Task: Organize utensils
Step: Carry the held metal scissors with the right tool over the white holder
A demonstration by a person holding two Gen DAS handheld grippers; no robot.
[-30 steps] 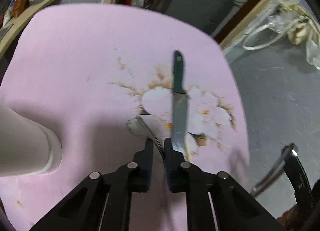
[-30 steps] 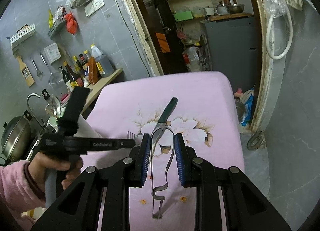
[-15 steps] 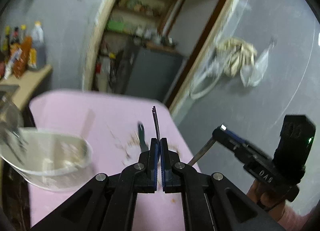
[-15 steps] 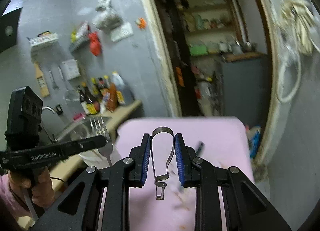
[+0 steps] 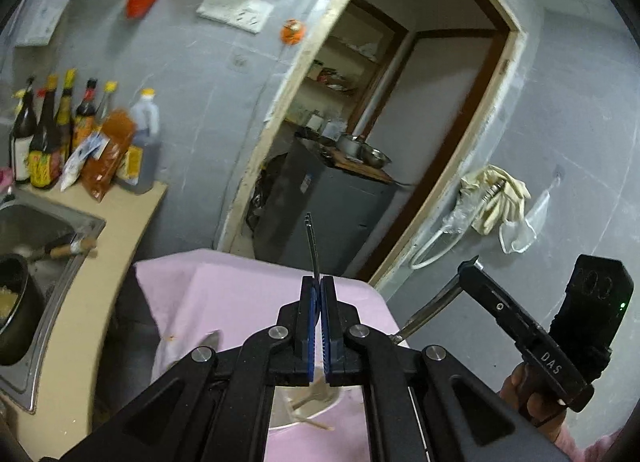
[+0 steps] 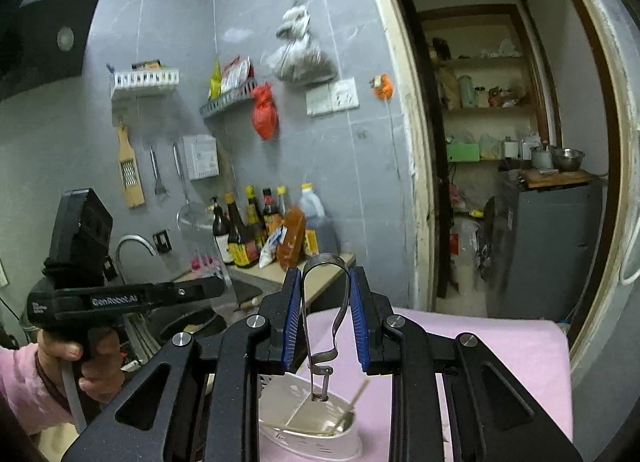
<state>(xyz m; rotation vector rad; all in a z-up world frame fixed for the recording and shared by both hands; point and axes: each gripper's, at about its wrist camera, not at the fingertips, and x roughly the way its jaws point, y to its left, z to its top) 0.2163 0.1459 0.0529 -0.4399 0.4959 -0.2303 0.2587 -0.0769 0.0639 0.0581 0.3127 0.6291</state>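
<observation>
on the left, the left gripper (image 5: 317,294) was clamped tight on a thin dark-looking metal fork (image 5: 312,246), seen edge-on, its tines poking up past the blue pads toward the doorway. holding it by the handle end, tines forward, looks meant for dropping it handle-first into the white oval plastic utensil holder (image 6: 312,422), which sat on the pink cloth-covered table (image 6: 480,346) below both tools.

to the right, the right gripper (image 6: 325,318) was closed on a pair of shiny bent steel tongs (image 6: 322,302), pads pressing the two springy arms inward near the looped bend, with the tips hanging down over the holder's mouth. squeezed that way the tongs probably stay narrow enough to slip in.

the left wrist view showed the fork's thin profile and the right tool (image 5: 520,330) off to the side with a hand under it, plus a steel sink (image 5: 44,262) and sauce bottles (image 5: 60,138) at far left; the holder (image 5: 308,402) was mostly hidden behind the jaws there. the right wrist view gave the holder's open top, with pale sticks (image 6: 344,410) already inside, and the left tool (image 6: 120,298) held by a hand in a pink sleeve (image 6: 24,390); the fork itself could not be made out in it.
</observation>
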